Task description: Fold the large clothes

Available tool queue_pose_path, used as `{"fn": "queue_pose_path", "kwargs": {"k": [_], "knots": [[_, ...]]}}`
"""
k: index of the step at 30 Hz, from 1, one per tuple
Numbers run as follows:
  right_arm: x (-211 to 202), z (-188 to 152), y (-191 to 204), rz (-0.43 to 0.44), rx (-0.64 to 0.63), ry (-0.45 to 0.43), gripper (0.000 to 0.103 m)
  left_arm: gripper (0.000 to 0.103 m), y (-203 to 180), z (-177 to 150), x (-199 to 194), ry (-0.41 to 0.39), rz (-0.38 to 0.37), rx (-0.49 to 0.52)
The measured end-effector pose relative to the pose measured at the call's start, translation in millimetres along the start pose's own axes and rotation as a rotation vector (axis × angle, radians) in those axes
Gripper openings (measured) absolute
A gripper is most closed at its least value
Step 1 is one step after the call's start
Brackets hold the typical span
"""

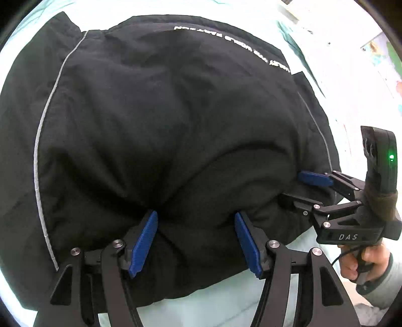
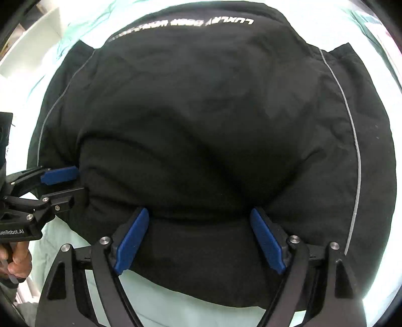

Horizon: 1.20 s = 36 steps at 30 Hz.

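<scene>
Blue pads of the left gripper (image 1: 196,241) stand wide apart, and a thick roll of the black jacket (image 1: 163,120) bulges between them; the pads touch the cloth on both sides, but I judge it is not pinched. The right gripper (image 2: 199,241) is the same in its own view: fingers spread wide, with the near hem of the jacket bunched in the gap. In the left wrist view the right gripper shows from the side, its two fingers apart, one above and one below the edge of the cloth.

The jacket lies spread over the pale mint bed sheet (image 2: 176,307) and covers most of it. Its near hem lies close to the near edge of the sheet, where both grippers meet it side by side. The white printed lettering (image 2: 211,23) is at the far side, and a thin grey piping line (image 2: 356,156) runs down each side seam.

The garment looks padded and soft, so I expect it is bulky more than heavy. The shell looks smooth, maybe a little slippery. It will not keep a sharp crease, and a thin pinch could slide off.

A good hold would be deep on the hem, with the whole thick roll between the pads, each gripper nearer to one piping line so the fold lifts evenly.
</scene>
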State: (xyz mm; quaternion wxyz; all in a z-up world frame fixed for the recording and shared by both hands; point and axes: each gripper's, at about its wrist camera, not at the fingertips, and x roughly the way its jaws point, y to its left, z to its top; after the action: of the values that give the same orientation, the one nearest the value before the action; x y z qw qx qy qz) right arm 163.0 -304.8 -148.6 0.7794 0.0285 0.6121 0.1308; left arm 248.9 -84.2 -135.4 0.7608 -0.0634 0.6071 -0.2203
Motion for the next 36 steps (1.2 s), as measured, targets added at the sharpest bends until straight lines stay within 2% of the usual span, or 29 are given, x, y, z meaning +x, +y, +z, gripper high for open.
{"fn": "queue_pose_path", "kwargs": {"k": [4,10,15,17,21,23,25,28,31,36], "knots": [[-18.4,13.1,-18.7,0.048,0.055,0.0,0.085,0.065,16.9,-1.3,-33.4,-0.012,-0.042,-0.054],[-65.9,-3.5,-45.9,0.117,0.148,-0.053,0.085,0.065,19.8,2.4,-98.0,-0.101,-0.01,-0.042],[-111.5,0.2,-77.1,0.059,0.184,-0.152,0.085,0.065,64.8,18.9,-148.3,-0.208,0.019,-0.132],[-125.0,2.4,-102.3,0.021,0.216,-0.183,0.085,0.066,86.7,27.4,-156.9,-0.233,0.034,-0.179],[-134.3,6.1,-161.0,-0.045,0.311,-0.222,0.086,0.066,139.7,39.6,-169.0,-0.237,0.051,-0.267],[-132.7,11.7,-188.2,-0.053,0.357,-0.229,0.086,0.067,149.5,47.0,-154.7,-0.224,0.039,-0.294],[-118.5,18.5,-201.1,-0.034,0.392,-0.219,0.086,0.069,170.6,51.2,-143.6,-0.185,0.009,-0.328],[-99.1,20.1,-228.0,0.013,0.432,-0.186,0.086,0.069,192.4,58.0,-106.2,-0.117,-0.073,-0.408],[-71.7,25.6,-241.4,0.095,0.456,-0.139,0.086,0.069,216.0,55.8,-69.8,-0.056,-0.214,-0.498],[-36.4,25.6,-248.5,0.245,0.458,-0.075,0.086,0.069,225.6,48.1,-35.9,-0.035,-0.425,-0.567]]}}
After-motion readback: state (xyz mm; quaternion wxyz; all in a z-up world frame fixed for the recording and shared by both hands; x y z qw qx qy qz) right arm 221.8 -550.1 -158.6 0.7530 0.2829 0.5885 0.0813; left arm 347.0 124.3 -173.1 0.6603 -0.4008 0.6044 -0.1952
